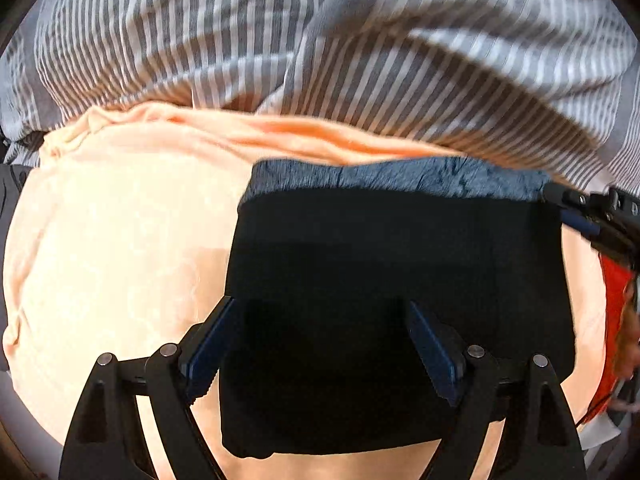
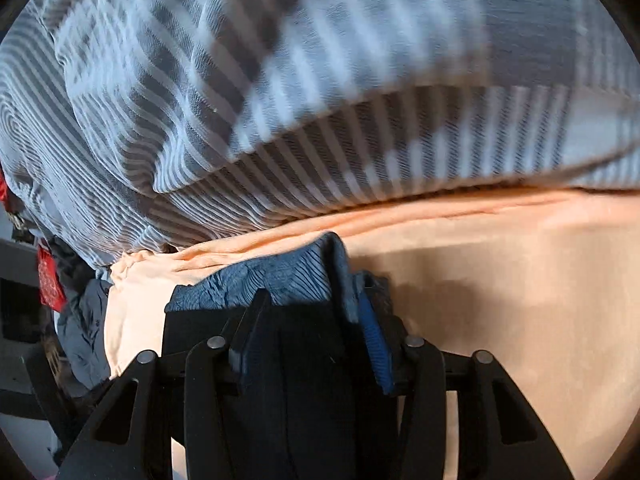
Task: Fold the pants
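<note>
Left gripper: the left gripper points down over the black pants, its blue-padded fingers spread wide apart with nothing pinched; the dark cloth lies under and between them.
Right gripper: the right gripper has its jaws partly apart, and a raised fold of the pants' blue-grey waistband stands between them; whether the pads press on it cannot be told. In the left wrist view this gripper sits at the right end of the waistband.
Pants: folded into a dark block, lying on the peach sheet, waistband along the far edge, close to the striped bedding.
Surface: the peach sheet covers the bed; bare sheet shows left of the pants in the left wrist view and right of them in the right wrist view.
Around: a grey-and-white striped duvet is bunched along the sheet's far edge, just beyond the waistband, its edge overlapping the sheet.
Edges: a red item lies past the sheet's right edge in the left wrist view; a grey garment is heaped off the left edge in the right wrist view.
</note>
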Demonstrator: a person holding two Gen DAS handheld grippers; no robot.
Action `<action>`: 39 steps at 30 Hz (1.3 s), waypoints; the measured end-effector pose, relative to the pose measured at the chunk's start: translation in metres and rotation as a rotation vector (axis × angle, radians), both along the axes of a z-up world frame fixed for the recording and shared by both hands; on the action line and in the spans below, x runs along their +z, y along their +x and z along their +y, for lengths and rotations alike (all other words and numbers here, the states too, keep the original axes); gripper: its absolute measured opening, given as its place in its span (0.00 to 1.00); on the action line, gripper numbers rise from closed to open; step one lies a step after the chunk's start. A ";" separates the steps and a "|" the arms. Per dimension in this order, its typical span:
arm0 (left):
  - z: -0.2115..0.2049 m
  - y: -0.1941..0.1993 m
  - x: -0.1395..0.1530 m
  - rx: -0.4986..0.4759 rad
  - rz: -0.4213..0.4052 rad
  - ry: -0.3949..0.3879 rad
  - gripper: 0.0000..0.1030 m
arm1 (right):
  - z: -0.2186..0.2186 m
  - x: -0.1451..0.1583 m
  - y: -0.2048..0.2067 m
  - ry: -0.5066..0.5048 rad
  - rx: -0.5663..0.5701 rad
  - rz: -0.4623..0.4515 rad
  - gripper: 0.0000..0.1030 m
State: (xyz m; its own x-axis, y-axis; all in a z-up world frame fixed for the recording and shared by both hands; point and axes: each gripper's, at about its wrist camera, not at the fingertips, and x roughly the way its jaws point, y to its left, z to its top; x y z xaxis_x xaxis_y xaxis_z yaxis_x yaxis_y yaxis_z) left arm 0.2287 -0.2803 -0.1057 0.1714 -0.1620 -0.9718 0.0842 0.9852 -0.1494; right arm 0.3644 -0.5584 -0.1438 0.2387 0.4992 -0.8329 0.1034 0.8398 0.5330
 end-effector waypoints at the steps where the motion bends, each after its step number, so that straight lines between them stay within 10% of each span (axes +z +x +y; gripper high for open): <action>1: 0.001 -0.002 -0.004 0.000 0.010 -0.003 0.83 | 0.005 -0.003 0.002 -0.005 0.023 0.016 0.22; 14: -0.027 -0.019 -0.023 -0.096 0.025 0.030 0.83 | -0.024 -0.025 -0.043 -0.176 0.044 0.138 0.01; 18: -0.030 -0.020 -0.026 -0.094 0.021 0.025 0.83 | -0.039 -0.012 -0.065 -0.150 -0.016 0.139 0.03; 23: -0.032 -0.018 -0.028 -0.090 0.026 0.031 0.83 | -0.043 0.021 -0.091 -0.129 -0.083 0.092 0.29; 39: -0.034 -0.029 -0.030 -0.097 0.015 0.046 0.83 | 0.022 0.018 -0.123 -0.114 0.096 0.091 0.28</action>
